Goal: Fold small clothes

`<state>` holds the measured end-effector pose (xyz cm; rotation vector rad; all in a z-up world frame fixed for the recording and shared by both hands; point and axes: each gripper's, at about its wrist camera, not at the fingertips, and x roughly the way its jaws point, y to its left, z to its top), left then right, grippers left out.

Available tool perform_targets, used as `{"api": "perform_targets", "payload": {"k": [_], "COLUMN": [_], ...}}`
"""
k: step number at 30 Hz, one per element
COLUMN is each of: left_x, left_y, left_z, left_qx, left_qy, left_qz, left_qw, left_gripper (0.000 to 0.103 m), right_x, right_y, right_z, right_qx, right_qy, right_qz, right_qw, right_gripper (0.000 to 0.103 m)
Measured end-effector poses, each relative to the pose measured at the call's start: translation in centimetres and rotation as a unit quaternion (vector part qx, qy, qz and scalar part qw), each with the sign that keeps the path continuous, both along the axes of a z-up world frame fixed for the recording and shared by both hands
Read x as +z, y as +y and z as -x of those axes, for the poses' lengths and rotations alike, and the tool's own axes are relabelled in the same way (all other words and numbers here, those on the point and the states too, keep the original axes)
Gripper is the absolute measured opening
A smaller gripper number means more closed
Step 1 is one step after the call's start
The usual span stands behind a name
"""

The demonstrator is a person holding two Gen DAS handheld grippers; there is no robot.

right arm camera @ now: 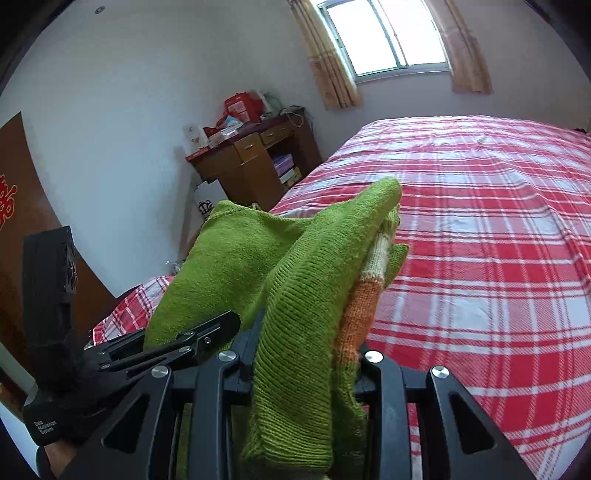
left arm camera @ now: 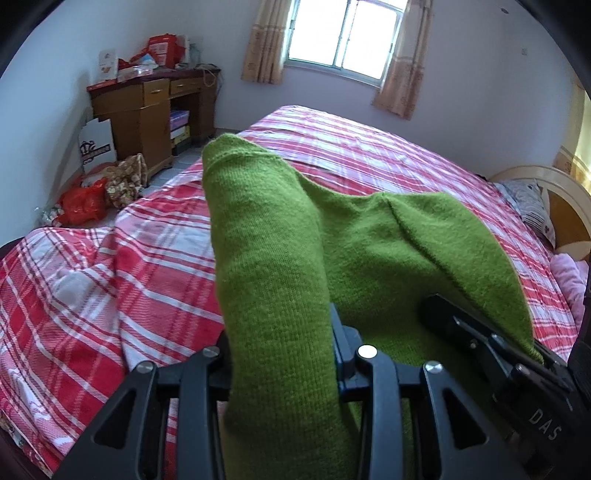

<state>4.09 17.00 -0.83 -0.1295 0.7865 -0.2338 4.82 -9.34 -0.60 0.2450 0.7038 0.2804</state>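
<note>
1. Red plaid bed (right arm camera: 498, 236) fills the room below a window (left arm camera: 343, 33).
2. Left gripper (left arm camera: 280, 343) clamps the green sweater (left arm camera: 280, 258) above the bed.
3. Right gripper (right arm camera: 306, 354) pinches its bunched edge too.

Both wrist cameras sit just behind their fingers, close over the green knit garment (left arm camera: 280, 280) bunched between them, facing across the plaid bed (left arm camera: 369, 155) toward the window (left arm camera: 343, 33). Both views share the desk (right arm camera: 255, 162) beyond the fingers, left; each catches the other gripper alongside.
</note>
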Motion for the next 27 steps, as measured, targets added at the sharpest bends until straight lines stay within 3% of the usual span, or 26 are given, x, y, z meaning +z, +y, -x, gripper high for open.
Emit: {"api": "perform_targets", "payload": {"k": [18,27], "left_x": [-1.3,-3.4], "left_y": [5.4,5.3], "left_z": [-4.9,-9.9], "left_qx": [0.06,0.078], "left_qy": [0.001,-0.011], "left_qz": [-0.02,-0.059], "left_qw": [0.998,0.9951], "left_gripper": [0.036,0.036], "right_x": [-1.3,-4.0], "right_y": [6.9,9.1], "right_z": [-6.0,-10.8], "right_qx": [0.068,0.08], "right_qy": [-0.008,-0.042], "right_qz": [0.006,0.06], "right_qw": [0.998,0.994], "right_gripper": [0.032,0.031]}}
